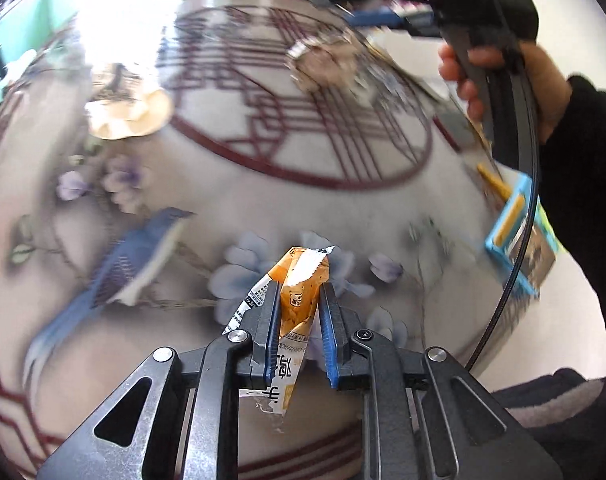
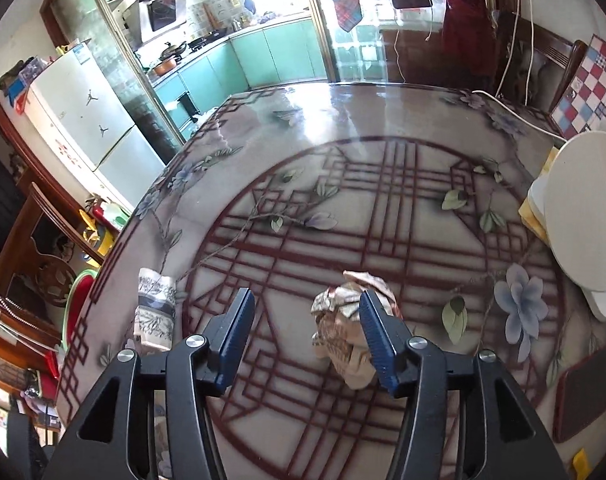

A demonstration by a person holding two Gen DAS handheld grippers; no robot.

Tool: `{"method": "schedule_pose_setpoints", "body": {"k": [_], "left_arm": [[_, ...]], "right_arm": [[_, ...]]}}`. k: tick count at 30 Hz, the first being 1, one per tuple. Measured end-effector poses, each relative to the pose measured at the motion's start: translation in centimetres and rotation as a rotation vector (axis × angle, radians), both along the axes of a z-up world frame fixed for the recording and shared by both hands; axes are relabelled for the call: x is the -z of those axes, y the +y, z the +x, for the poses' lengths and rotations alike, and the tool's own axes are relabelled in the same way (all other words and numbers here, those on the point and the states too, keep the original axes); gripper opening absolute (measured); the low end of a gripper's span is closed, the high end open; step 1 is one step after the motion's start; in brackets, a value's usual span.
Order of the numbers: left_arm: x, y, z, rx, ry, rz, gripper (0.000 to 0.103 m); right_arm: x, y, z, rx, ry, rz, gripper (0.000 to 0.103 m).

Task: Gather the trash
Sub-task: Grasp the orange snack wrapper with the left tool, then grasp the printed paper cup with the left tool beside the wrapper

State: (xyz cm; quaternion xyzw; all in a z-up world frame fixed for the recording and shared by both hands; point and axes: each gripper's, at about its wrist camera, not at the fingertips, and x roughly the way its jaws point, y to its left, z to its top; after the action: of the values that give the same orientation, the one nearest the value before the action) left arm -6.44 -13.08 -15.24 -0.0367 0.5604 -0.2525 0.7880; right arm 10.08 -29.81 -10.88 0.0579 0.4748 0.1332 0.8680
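Left hand-held gripper point(image 1: 299, 312) is clenched on an orange snack wrapper point(image 1: 299, 300), which stands upright between the blue pads, its torn white end sticking out past the fingertips, over the table point(image 1: 263, 208). Left wrist view is motion-blurred.

Right hand-held gripper point(image 2: 307, 332) is released, jaws wide apart, low over the table point(image 2: 383, 168) and pointing toward the far edge. Crumpled paper wad point(image 2: 345, 332) lies on the table just inside the right finger, touching or nearly touching its pad; can't tell which.

Room: the middle and far table is bare up to the far edge. Folded printed packet point(image 2: 155, 308) sits near the left edge. White round lid point(image 2: 583, 216) and a red phone point(image 2: 583, 392) crowd the right edge.

Left wrist view also shows the person's right hand point(image 1: 499, 80) wrapped around the other gripper's handle at the far right, with a blue box point(image 1: 519, 236) at the table's right edge.
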Motion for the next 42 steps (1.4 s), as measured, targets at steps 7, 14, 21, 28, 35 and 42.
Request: {"method": "schedule_pose_setpoints", "body": {"k": [7,14,21,28,35,42], "left_arm": [[-0.9,3.6,0.2,-0.104,-0.022,-0.005,0.018],[-0.5,5.5,0.9,-0.155,0.025,-0.013,0.018],[-0.7,6.1,2.6,-0.191,0.018,-0.007,0.018],[-3.2,8.6,6.1,-0.299,-0.043,-0.081,0.018],[-4.7,9.3,10.7,-0.402,-0.103,-0.024,0.021],[-4.5,9.7,11.1,-0.404,-0.144,0.031,0.063]], "right_arm": [[2.5,-0.8,1.7,0.064,0.085,-0.046,0.055],[3.4,-2.8,0.3,0.1,0.1,0.008,0.012],[3.0,-4.1,-1.1,0.128,0.086,0.114,0.0],[3.4,-3.8,-0.4,0.134,0.085,0.092,0.036],[3.4,-3.5,-0.3,0.143,0.087,0.078,0.054],[-0.6,-1.9,-2.5,0.123,-0.005,0.098,0.055]]}}
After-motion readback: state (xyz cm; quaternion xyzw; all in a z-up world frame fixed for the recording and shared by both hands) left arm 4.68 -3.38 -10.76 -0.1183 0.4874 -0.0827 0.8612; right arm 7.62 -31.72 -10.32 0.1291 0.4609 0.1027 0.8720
